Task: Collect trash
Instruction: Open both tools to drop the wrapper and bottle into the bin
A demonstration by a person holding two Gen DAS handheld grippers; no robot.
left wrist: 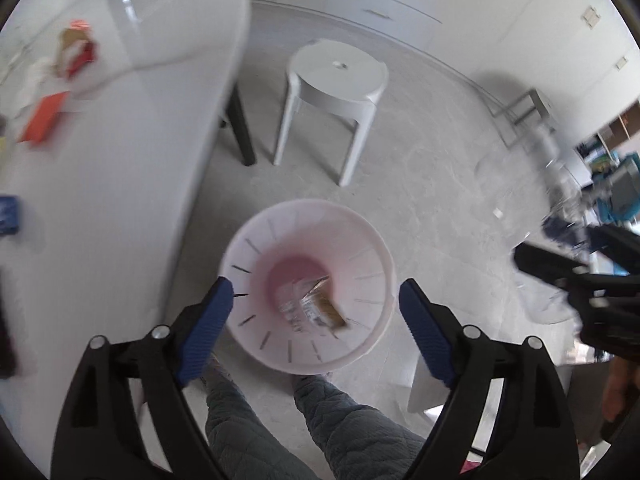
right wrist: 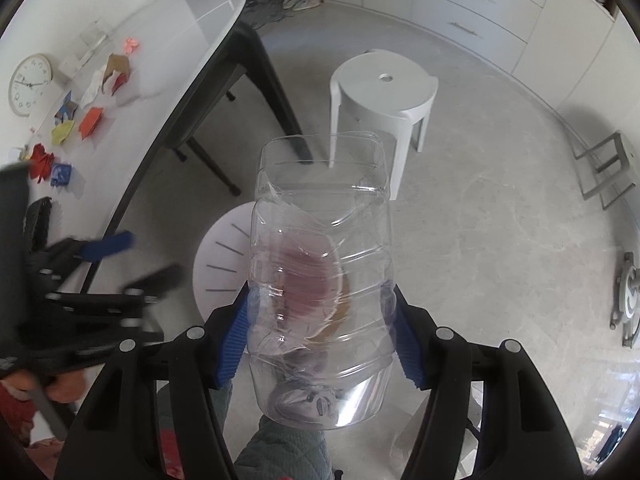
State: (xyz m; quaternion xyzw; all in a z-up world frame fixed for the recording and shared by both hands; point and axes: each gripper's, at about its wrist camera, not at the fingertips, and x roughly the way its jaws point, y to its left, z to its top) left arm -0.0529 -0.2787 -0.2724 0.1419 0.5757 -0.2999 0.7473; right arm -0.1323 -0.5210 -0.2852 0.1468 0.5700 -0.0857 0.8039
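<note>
A pink-white slotted bin stands on the floor by the table and holds a clear wrapper with a brown scrap. My left gripper is open and empty right above the bin. My right gripper is shut on a crushed clear plastic bottle, held above the bin. The bottle shows faintly at the right in the left wrist view. Several coloured paper scraps lie on the white table.
A white round stool stands on the floor beyond the bin. A grey metal stool is at the far right. White drawers line the back wall. A round clock lies at the table's far side. My legs are below the bin.
</note>
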